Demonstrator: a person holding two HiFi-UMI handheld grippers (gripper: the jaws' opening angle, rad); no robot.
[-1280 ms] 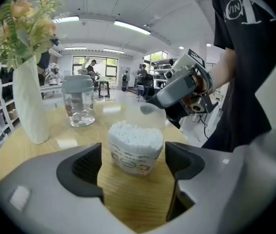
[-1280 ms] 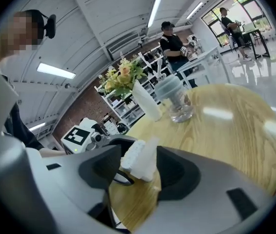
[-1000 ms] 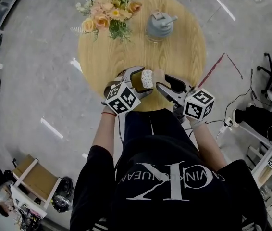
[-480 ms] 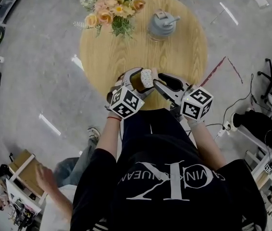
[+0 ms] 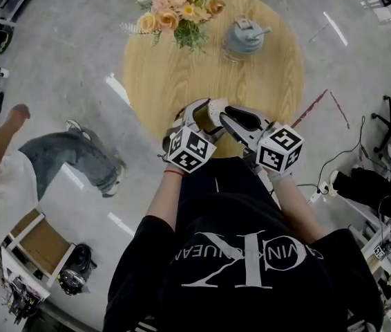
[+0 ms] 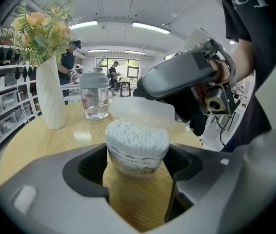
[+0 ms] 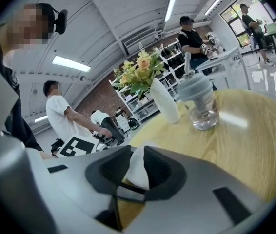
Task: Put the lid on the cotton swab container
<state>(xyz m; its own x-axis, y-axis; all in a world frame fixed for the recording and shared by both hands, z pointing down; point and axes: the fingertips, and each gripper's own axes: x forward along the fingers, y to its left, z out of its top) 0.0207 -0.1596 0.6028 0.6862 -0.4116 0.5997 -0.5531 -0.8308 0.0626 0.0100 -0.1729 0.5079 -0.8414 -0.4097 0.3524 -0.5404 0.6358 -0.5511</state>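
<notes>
A small cotton swab container (image 6: 137, 147), packed with white swabs and uncovered, stands near the front edge of the round wooden table (image 5: 182, 75). My left gripper (image 6: 137, 165) has its jaws wide around the container's sides and grips it. A translucent white lid (image 6: 143, 112) hangs just behind and slightly above the swabs. My right gripper (image 7: 137, 175) has the lid (image 7: 139, 169) edge-on between its jaws, which are closing on it. In the head view the left gripper (image 5: 206, 114) and the right gripper (image 5: 227, 120) meet at the container (image 5: 215, 109).
A white vase of flowers (image 5: 182, 9) and a lidded glass jar (image 5: 245, 37) stand at the table's far side. A person (image 5: 16, 164) walks on the floor to the left. Cables and furniture lie at the right.
My right gripper moved left to the container and its jaws narrowed on the lid. The left gripper stayed around the container. A person has walked in at the left.
</notes>
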